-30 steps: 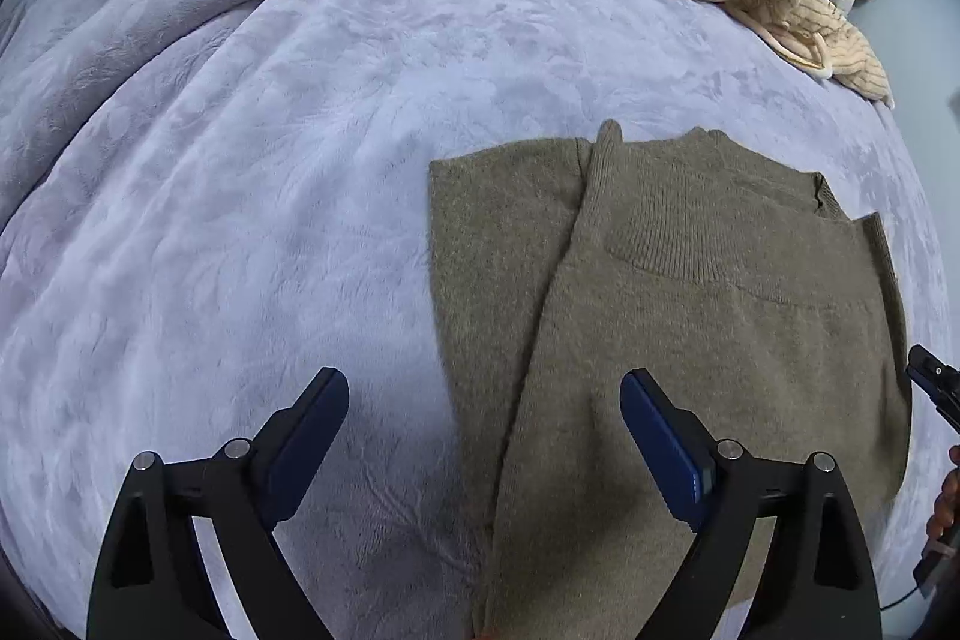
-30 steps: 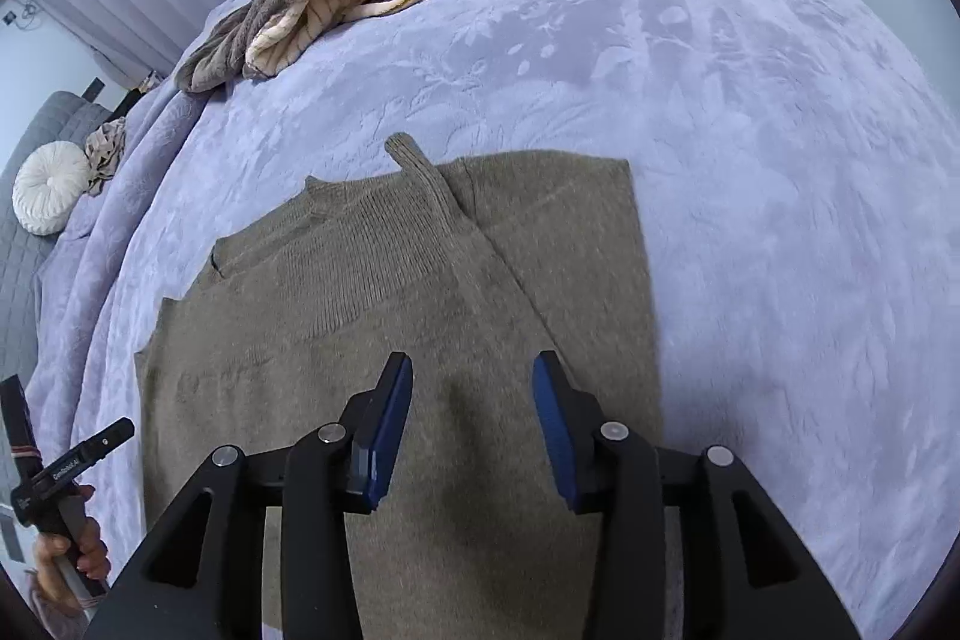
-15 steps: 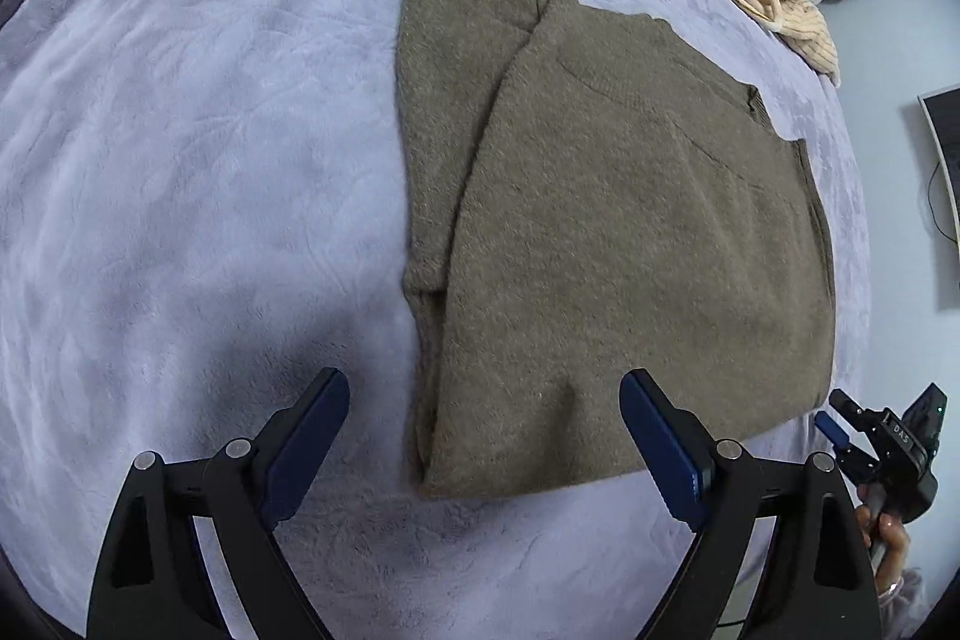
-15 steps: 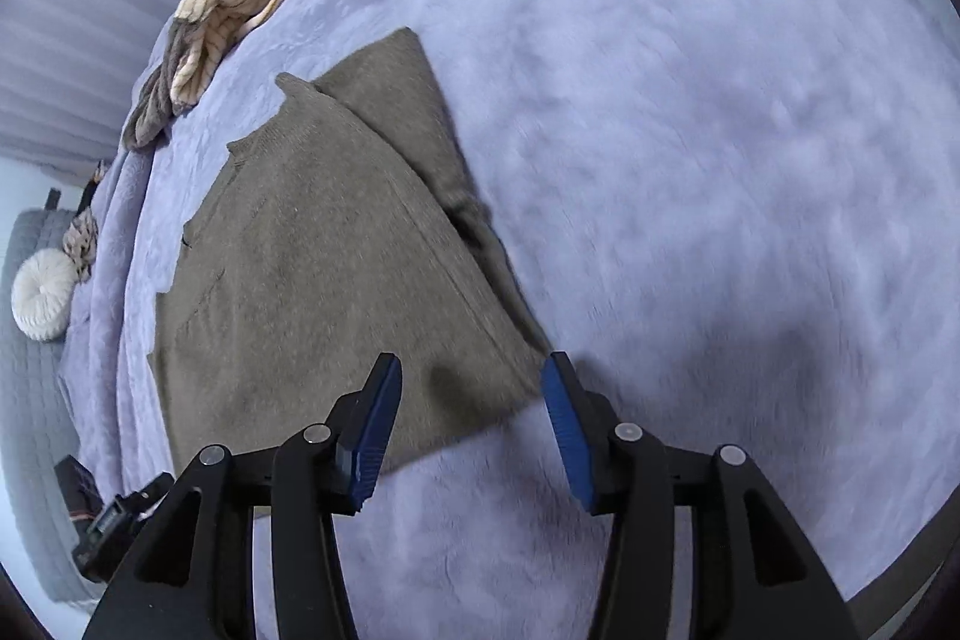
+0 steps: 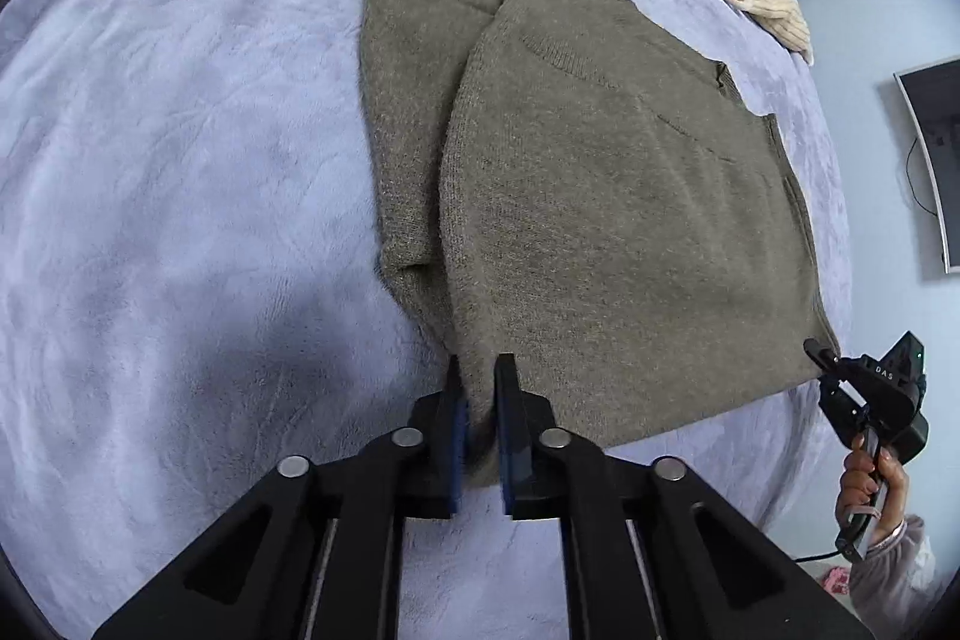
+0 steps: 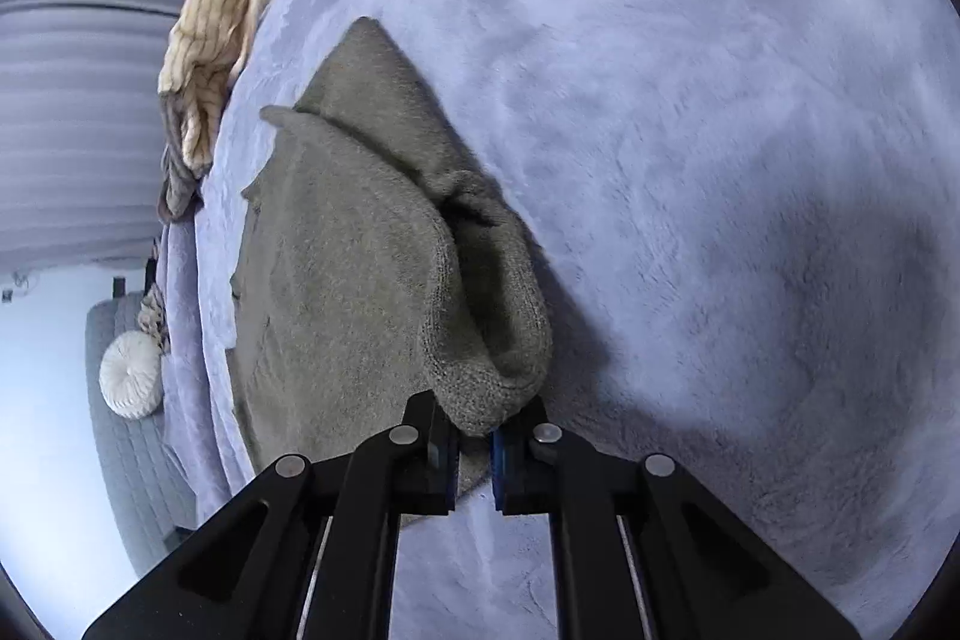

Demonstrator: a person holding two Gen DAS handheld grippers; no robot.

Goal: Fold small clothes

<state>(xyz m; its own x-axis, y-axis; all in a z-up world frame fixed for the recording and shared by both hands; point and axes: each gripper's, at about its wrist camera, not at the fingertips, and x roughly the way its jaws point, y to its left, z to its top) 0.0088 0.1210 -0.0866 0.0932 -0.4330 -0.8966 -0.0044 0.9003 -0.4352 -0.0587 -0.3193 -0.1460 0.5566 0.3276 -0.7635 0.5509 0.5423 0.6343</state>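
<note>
The olive knitted sweater [image 5: 600, 196] lies flat on the lavender bed cover [image 5: 180, 160]. The jaws of the left gripper [image 5: 480, 400] and the right gripper [image 6: 474, 430] have just closed, each pinching a near hem corner. I would lift both corners evenly and fold them toward the collar. No container is visible.

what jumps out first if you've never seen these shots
The olive sweater, partly folded, lies in the middle of the lavender blanket. Both grippers have just closed on its near hem: the left gripper on one corner, the right gripper on the other. A striped cream garment is heaped at the bed's far edge.
</note>
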